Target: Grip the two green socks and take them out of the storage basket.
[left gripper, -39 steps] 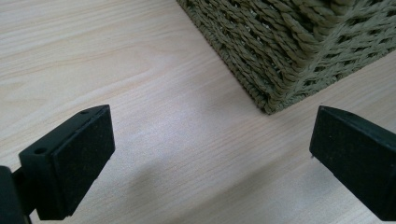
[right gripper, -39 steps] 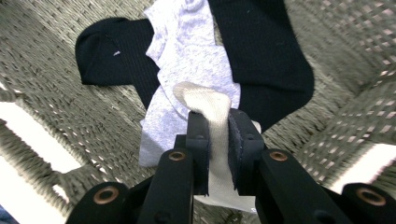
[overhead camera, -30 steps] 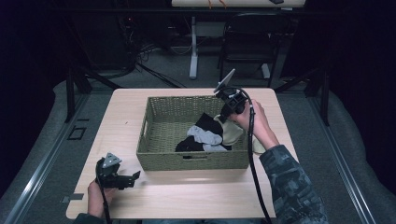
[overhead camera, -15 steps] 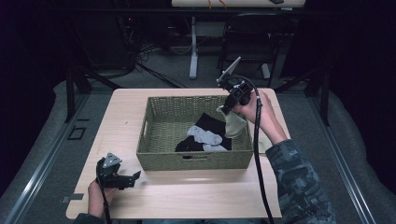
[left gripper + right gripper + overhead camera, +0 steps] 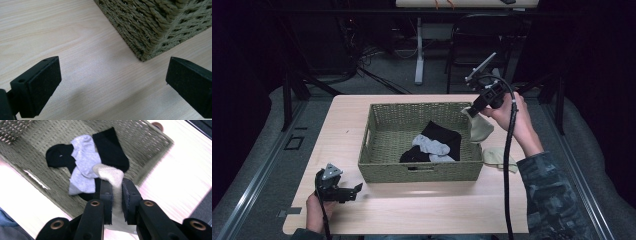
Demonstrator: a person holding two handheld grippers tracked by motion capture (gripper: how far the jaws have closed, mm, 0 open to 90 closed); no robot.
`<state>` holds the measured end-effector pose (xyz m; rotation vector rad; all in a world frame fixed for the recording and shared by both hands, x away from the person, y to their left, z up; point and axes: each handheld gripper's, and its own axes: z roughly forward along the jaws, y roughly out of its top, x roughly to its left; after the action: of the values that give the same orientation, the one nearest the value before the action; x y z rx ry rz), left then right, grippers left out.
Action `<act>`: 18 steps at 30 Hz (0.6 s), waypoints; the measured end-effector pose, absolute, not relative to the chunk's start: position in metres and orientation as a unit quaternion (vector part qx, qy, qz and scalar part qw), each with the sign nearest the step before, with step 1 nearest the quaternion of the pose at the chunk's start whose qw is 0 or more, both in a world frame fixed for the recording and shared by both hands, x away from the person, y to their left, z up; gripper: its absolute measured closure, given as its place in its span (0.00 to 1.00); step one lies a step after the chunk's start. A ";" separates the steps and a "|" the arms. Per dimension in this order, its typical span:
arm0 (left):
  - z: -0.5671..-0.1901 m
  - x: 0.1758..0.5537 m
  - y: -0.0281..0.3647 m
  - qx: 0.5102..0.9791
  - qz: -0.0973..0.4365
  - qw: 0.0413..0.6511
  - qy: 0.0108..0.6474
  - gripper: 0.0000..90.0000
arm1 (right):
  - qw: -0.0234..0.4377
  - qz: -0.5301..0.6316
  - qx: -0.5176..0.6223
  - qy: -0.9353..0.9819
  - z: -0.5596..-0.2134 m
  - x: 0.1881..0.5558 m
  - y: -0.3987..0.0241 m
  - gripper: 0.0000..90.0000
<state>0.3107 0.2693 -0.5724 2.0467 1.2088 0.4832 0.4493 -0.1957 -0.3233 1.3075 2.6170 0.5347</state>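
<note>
A coarse woven wicker basket [image 5: 422, 167] sits on a smooth, pale wood-grain worktop [image 5: 75, 50]; matt black fingers [image 5: 106, 195] pinch a knitted beige sock [image 5: 112, 176].

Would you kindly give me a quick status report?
Right tool shut on beige knit sock, above green woven basket. Left tool open, idle.
</note>
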 end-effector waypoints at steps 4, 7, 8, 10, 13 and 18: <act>-0.572 0.311 0.269 0.791 0.186 0.350 0.466 0.00 | 0.088 0.173 0.451 0.871 -0.323 0.446 -0.220 0.90; -0.572 0.311 0.269 0.790 0.186 0.350 0.468 0.00 | 0.089 0.172 0.467 0.863 -0.326 0.442 -0.239 0.90; -0.572 0.311 0.269 0.791 0.186 0.349 0.466 0.00 | 0.088 0.174 0.471 0.860 -0.328 0.441 -0.245 0.90; -0.572 0.311 0.269 0.792 0.187 0.349 0.466 0.00 | 0.088 0.172 0.481 0.855 -0.332 0.440 -0.257 0.90; -0.572 0.311 0.269 0.791 0.187 0.349 0.466 0.00 | 0.085 0.175 0.496 0.846 -0.341 0.437 -0.273 0.90; -0.572 0.312 0.268 0.792 0.188 0.348 0.465 0.00 | 0.079 0.171 0.515 0.836 -0.363 0.436 -0.294 0.89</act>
<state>0.3115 0.2684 -0.5721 2.0533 1.2062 0.4875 0.4359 -0.2941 -0.3626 1.5413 2.5022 0.5127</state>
